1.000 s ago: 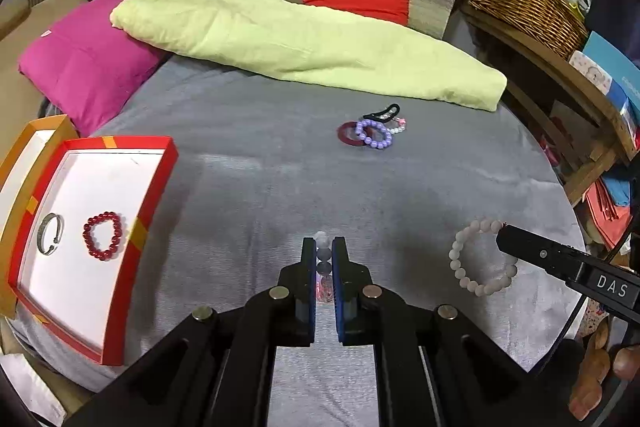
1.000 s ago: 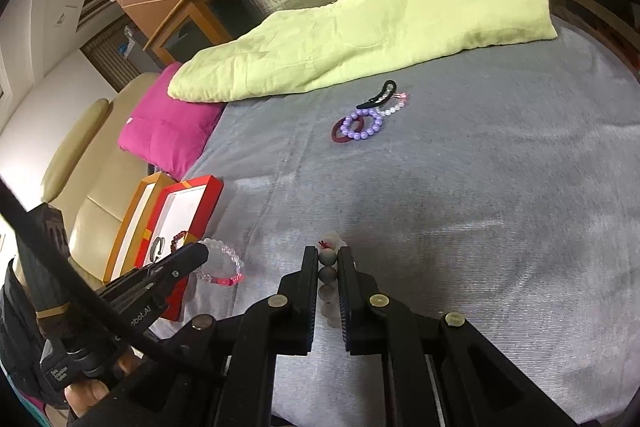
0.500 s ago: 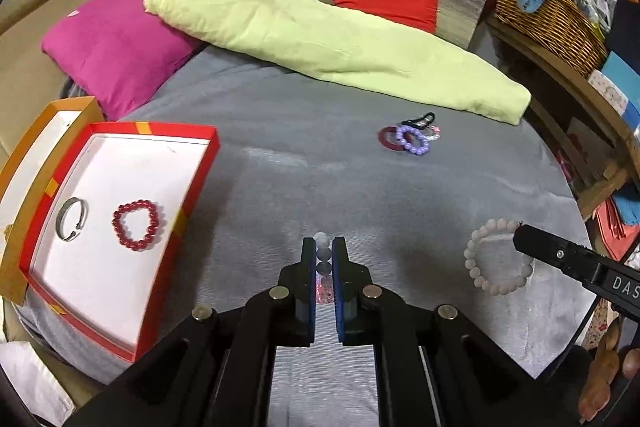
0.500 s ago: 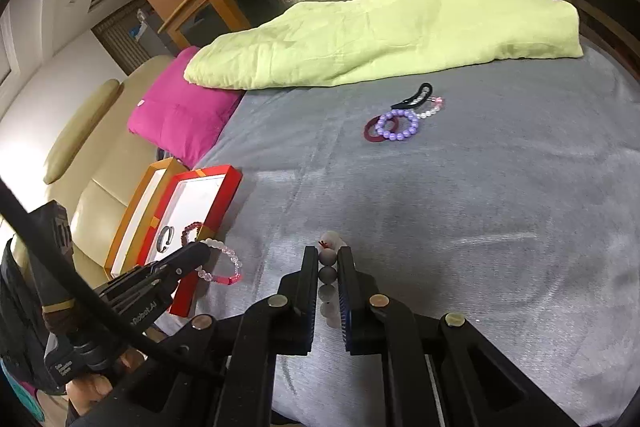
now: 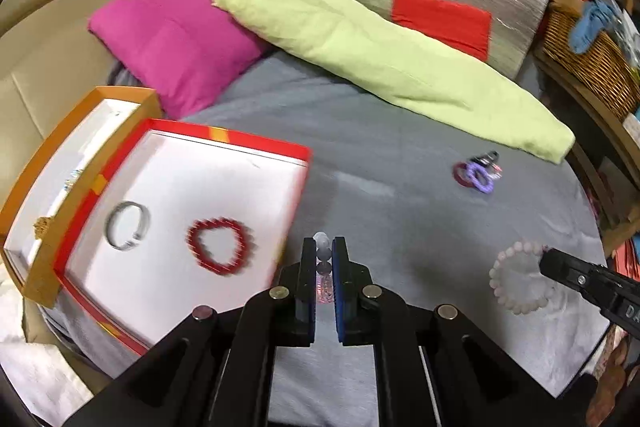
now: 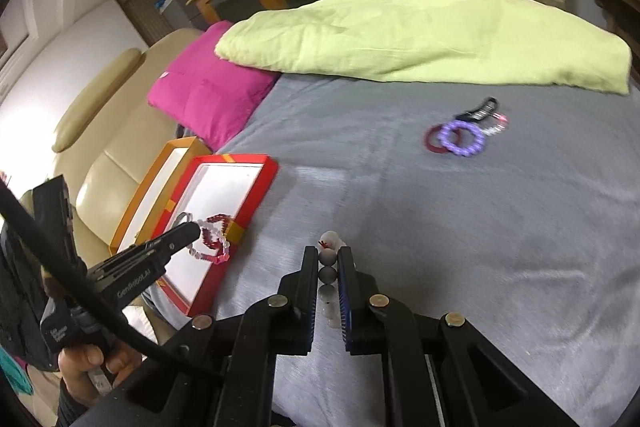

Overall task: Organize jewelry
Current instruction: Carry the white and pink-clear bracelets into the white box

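Dangling from the left gripper [image 5: 323, 259], a pink-and-clear bracelet [image 6: 210, 245] hangs at the red box [image 5: 240, 141] edge, jaws clamped on its beads. The right gripper [image 6: 329, 261] pinches a white bracelet [image 5: 518, 279] above the grey bed [image 6: 460, 227]. More bracelets [image 6: 458, 139] lie farther back.

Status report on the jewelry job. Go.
Left gripper shut on pink bracelet, at red tray edge. Right gripper shut on white bracelet, above grey cover. Tray holds red bracelet, silver bangle. Nothing blocking.
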`<state>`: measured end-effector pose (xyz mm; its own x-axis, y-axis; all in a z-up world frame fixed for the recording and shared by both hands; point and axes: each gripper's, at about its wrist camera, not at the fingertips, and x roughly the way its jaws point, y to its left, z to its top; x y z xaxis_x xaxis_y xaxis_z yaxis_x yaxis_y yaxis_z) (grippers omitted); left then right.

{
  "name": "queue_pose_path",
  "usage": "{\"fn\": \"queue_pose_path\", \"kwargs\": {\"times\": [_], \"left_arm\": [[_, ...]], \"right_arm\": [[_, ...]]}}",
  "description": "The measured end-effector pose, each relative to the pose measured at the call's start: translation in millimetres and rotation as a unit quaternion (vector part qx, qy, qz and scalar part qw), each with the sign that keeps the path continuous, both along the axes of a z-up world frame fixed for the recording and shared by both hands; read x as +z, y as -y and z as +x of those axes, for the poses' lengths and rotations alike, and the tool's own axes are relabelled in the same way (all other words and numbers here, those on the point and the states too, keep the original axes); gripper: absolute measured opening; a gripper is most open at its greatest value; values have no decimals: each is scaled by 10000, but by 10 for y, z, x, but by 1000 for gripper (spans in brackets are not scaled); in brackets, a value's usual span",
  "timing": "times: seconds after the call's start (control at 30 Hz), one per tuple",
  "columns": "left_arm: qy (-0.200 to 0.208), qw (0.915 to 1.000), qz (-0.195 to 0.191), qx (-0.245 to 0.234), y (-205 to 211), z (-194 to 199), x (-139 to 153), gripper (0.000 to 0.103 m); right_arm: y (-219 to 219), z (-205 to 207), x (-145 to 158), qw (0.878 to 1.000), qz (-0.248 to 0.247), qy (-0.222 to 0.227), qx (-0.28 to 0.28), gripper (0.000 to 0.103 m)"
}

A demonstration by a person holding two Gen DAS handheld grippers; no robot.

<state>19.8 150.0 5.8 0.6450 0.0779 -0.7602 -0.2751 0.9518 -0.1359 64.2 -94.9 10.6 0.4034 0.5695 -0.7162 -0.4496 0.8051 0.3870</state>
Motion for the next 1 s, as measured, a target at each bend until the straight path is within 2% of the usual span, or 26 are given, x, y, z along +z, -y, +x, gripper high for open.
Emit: {"fn": "queue_pose_path", "kwargs": {"times": [0.33, 0.5, 0.6, 0.8, 1.0], "left_arm": [[-73, 9985, -59, 531, -828, 74, 5, 8], [-89, 9978, -33, 655, -1126, 121, -19, 8], [-142, 9973, -169, 698, -1294, 185, -74, 8], [-192, 9969, -267, 713, -1533, 310, -190, 8], [-286, 9958, -459, 733, -1755, 441, -366, 8]], "right_arm": [[-819, 152, 127, 9978, 37, 81, 662, 11], [-1334, 226, 150, 9953, 160, 56, 953, 11], [-1597, 262, 141, 9940, 223, 12, 1075, 11], [-2073, 398, -37, 9924, 149, -181, 1210, 11], [-2364, 540, -271, 9909, 129, -448, 1263, 11]]}}
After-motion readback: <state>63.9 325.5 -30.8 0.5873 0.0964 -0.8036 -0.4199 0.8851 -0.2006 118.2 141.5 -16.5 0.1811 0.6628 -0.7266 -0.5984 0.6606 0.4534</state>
